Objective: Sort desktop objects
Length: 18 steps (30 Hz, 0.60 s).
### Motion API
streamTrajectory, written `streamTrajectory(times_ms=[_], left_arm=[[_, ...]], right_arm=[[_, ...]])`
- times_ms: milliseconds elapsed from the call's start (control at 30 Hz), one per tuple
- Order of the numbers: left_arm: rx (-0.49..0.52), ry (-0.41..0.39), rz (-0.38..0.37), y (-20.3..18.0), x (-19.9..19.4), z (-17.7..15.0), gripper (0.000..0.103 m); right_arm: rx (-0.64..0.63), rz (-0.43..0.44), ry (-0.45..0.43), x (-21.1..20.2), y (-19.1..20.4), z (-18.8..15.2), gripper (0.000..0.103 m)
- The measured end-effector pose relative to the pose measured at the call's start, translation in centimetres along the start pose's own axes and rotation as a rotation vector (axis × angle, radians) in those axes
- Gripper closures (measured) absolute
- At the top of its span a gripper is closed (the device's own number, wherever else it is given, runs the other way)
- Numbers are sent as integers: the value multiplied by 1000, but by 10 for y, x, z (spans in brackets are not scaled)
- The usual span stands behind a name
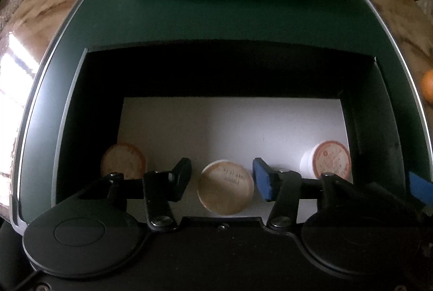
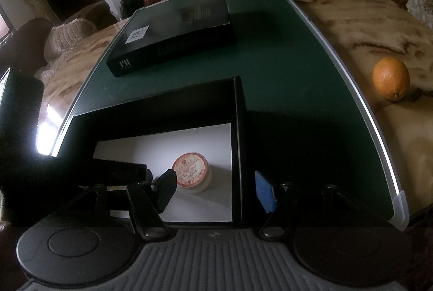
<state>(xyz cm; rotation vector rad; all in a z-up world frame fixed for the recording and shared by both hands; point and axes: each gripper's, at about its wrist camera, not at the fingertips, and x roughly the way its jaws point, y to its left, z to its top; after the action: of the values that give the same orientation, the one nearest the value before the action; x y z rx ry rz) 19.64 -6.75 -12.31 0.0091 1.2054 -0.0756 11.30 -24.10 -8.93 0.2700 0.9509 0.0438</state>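
Down inside an open black box (image 1: 81, 101) with a white floor, three small round tubs lie in a row near the closest edge. The left gripper (image 1: 221, 180) hangs over the box with its fingers spread wide, and the middle tub (image 1: 225, 187) sits in the gap between them, tipped so its tan, printed end faces the camera; neither finger pad touches it. The left tub (image 1: 123, 161) lies close to the box's left wall, partly behind the black left finger. The right tub (image 1: 328, 159), with an orange-rimmed label, rests near the right wall.

The right gripper (image 2: 216, 189) is also spread open and holds nothing. Its black finger (image 2: 165, 189) hangs over the box floor just beside the right tub (image 2: 192, 176), while its blue-padded finger (image 2: 265, 192) is outside the box, past the right wall (image 2: 239, 145), so the wall stands between the two fingers.

The box sits on a dark green mat (image 2: 284, 69) with a pale edge. Farther back on the mat lies a flat black closed case (image 2: 173, 39) with a white sticker on its top. Off the mat, on the brown marbled tabletop (image 2: 351, 20), an orange (image 2: 391, 78) sits well apart from the box.
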Motion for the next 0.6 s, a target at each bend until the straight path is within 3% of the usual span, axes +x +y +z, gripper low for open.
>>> streamTrajectory(times_ms=[67, 133, 267, 367, 433, 600], left_arm=[[-8, 5, -15, 3, -1, 1, 54], [-3, 27, -34, 6, -3, 2, 39], [16, 11, -4, 7, -12, -2, 38], [25, 22, 10, 7, -12, -6, 43], [23, 39, 11, 7, -9, -9, 56], [15, 39, 4, 9, -8, -10, 61]], right_arm=[[0, 1, 0, -1, 0, 0, 37], [1, 1, 0, -1, 0, 0, 37], [2, 1, 0, -1, 0, 1, 37], [1, 0, -1, -1, 0, 1, 36], [2, 1, -1, -1, 0, 0, 36], [8, 4, 2, 0, -2, 0, 37]])
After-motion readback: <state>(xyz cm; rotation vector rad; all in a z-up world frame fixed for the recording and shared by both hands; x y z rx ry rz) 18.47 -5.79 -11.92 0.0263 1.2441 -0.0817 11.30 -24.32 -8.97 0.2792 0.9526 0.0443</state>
